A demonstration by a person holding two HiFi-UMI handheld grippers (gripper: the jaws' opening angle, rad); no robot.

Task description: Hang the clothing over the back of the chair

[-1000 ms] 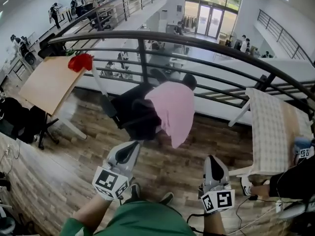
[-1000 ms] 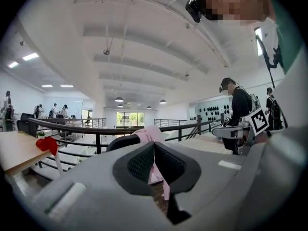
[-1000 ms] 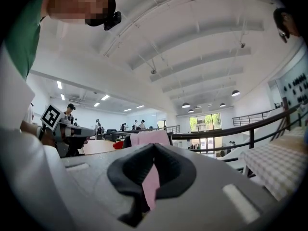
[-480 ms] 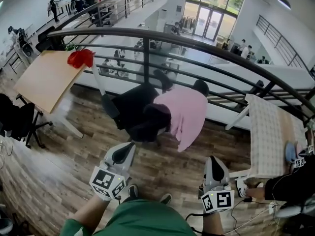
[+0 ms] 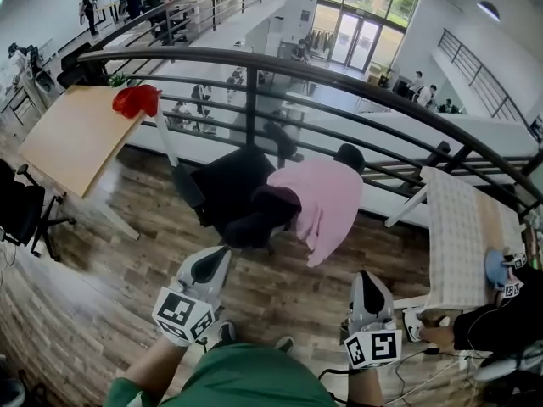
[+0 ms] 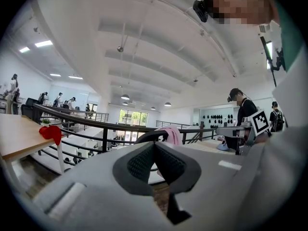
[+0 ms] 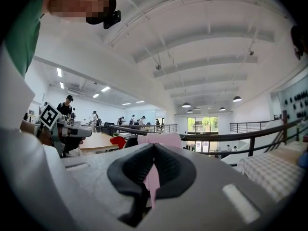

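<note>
1. Fingers (image 6: 139, 163) of the left gripper (image 5: 217, 259) are pressed together with nothing between them. The right gripper (image 5: 366, 280) is likewise closed and empty; the pink seen past its tips is cloth farther off.
2. Both grippers sit low, close to the person's body and well apart from the black padded office chair (image 5: 229, 185), which stands beside the black metal railing (image 5: 254, 62).
3. The pale pink soft garment (image 5: 318, 202) lies draped over one side of that chair, apparently its backrest, with a long flap hanging toward the wooden plank floor (image 5: 127, 261).
4. By my reading the hanging is done or nearly so; what remains is checking that the drape will hold.
5. If it needs correcting, open the fingers before reaching the cloth and pinch only fabric at an edge.
6. Lift and slide the garment until similar lengths fall on each side of the backrest. Pull gently, since an office chair will probably roll or turn.
</note>
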